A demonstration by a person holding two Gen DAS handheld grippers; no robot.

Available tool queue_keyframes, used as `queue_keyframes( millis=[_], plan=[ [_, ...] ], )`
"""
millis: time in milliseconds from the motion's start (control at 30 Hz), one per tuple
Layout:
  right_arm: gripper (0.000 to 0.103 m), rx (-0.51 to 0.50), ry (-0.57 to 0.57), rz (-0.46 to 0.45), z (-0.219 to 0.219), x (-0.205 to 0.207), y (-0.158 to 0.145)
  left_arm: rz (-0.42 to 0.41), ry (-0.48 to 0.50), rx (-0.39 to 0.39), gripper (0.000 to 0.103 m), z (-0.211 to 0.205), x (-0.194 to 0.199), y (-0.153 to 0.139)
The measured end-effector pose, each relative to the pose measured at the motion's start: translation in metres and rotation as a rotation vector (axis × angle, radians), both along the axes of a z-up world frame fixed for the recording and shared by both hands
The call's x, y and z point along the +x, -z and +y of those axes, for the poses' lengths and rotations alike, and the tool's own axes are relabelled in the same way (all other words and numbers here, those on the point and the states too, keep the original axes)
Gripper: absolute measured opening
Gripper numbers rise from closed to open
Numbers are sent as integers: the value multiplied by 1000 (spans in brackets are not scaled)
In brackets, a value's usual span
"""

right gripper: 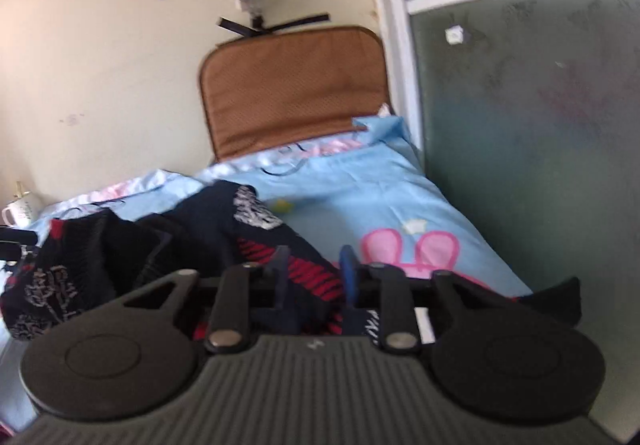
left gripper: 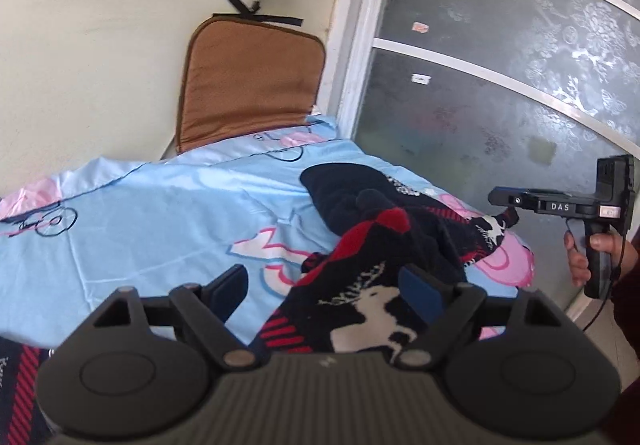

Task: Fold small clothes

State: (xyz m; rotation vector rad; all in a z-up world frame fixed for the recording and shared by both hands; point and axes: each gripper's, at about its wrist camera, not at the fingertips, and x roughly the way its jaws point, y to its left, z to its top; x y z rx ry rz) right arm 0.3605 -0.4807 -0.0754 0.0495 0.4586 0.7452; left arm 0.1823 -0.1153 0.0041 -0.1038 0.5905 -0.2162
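My left tongs (left gripper: pixel 324 287) stand spread over the dark reindeer garment (left gripper: pixel 372 245) bunched on the blue bedsheet (left gripper: pixel 160 205); my right tongs (right gripper: pixel 314 265), half-spread, straddle its red-striped edge, probably to grab and flatten it.

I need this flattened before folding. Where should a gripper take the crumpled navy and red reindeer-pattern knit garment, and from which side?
Probably at the navy and red reindeer-pattern knit garment's free edge over the pink cartoon print, coming in low from the window side. There the knit looks thin on the light blue bed sheet, while its middle is bunched in a raised heap.
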Motion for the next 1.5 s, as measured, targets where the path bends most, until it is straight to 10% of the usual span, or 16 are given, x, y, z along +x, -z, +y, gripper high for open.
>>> queue_keyframes(
  millis=[67, 333, 400, 433, 467, 700, 800, 867, 1167, 1500],
  plan=[
    [68, -5, -107, -85, 5, -15, -7, -9, 40, 30, 95, -12, 4, -6],
    [71, -335, -369, -300, 59, -42, 8, 70, 156, 36, 102, -36, 53, 2],
    [71, -377, -394, -308, 66, -44, 14, 95, 172, 16, 75, -39, 58, 10],
    [71, -385, -409, -307, 69, -43, 16, 106, 166, 25, 38, -40, 56, 14],
    [71, -394, -423, -308, 70, -43, 19, 104, 145, 37, 26, -40, 54, 15],
    [69, -439, -489, -327, 94, -44, 32, -31, 51, 62, 12, -28, 1, -14],
    [49, -477, -513, -353, 112, -44, 39, -88, 2, 83, 12, -22, -18, -31],
    [11, -496, -513, -394, 119, -49, 39, -122, -28, 93, 11, -19, -29, -38],
    [11, -229, -190, -860, 110, -80, -92, -394, -200, 186, 12, -16, -72, -123],
    [11, 46, -103, -1274, 122, -139, -253, -855, -514, 559, 12, -65, -148, -285]
  ],
)
